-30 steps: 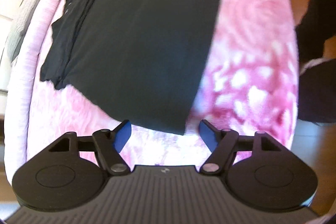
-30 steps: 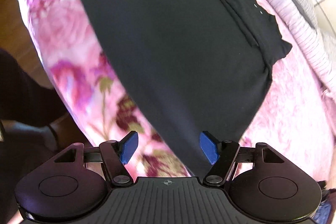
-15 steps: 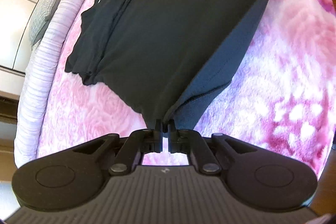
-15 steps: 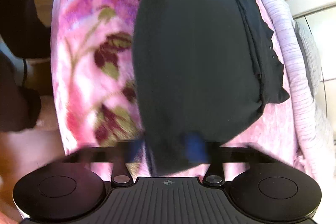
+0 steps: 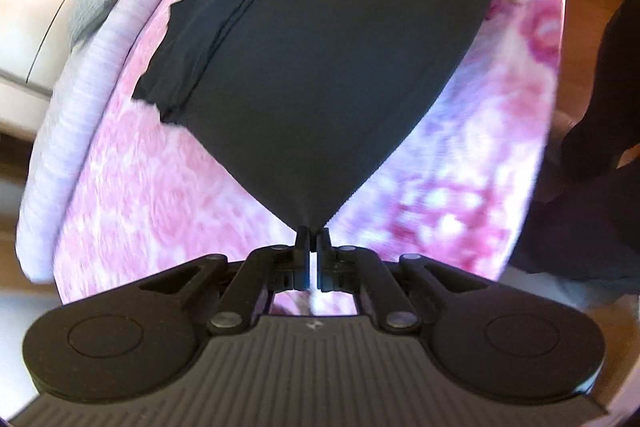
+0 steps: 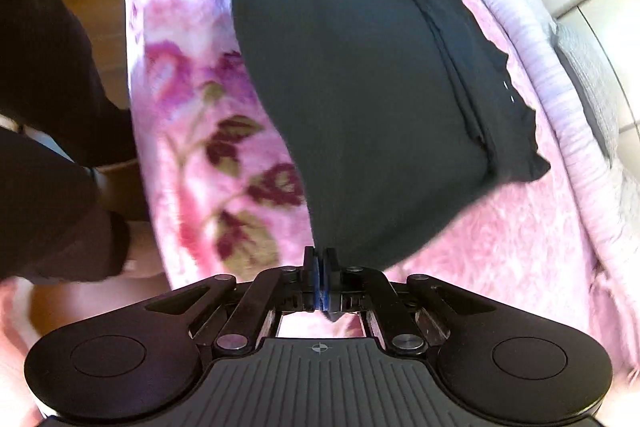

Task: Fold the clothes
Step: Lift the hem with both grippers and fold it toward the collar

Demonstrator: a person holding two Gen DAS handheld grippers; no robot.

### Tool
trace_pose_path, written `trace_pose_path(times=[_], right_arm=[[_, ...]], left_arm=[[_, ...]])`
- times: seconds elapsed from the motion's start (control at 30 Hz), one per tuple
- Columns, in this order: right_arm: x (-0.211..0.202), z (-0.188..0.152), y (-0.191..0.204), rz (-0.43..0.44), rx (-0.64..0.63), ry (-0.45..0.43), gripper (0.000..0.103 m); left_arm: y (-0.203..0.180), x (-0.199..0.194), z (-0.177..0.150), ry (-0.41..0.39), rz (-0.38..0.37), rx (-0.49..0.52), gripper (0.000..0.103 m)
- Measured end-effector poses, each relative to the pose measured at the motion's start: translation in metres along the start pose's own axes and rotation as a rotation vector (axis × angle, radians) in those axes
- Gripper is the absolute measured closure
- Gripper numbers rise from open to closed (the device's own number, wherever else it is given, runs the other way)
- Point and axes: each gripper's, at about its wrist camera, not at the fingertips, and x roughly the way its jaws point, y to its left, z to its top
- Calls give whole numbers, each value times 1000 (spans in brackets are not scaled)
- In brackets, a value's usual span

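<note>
Black garment (image 5: 332, 67) corner pinched in left hand-held gripper (image 5: 313, 233).

Left gripper (image 5: 313, 231) pinched tight on a corner of the black shirt (image 5: 332, 59), angled down. Right gripper (image 6: 320, 254) same deal, clamped on another corner.

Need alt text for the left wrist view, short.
The left gripper, jaws shut, pinches a corner of a black garment and holds it up off a pink flowered blanket. A pale striped cover edges the blanket at left.
</note>
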Motion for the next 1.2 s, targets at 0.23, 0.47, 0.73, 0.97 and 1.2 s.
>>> trace_pose_path(times=[0.23,0.47,0.73,0.97,1.2], right_arm=[[-41,-6,-16,82,63,4,103],[-20,9,-151,-29,81,-18,103],[78,-3,-346,-90,301,67,103],[160,-10,-424,-20,474,146,103],[177,-27,-470,11,603,108,103]], left_arm=[[29,-25,13,16,-43,-145,102],[184,31,67,-92,-77,-367,102],[334,181,136,-105,-188,-470,102],[378,258,158,-40,-257,-490,102],[409,285,178,-42,-252,-541,102]])
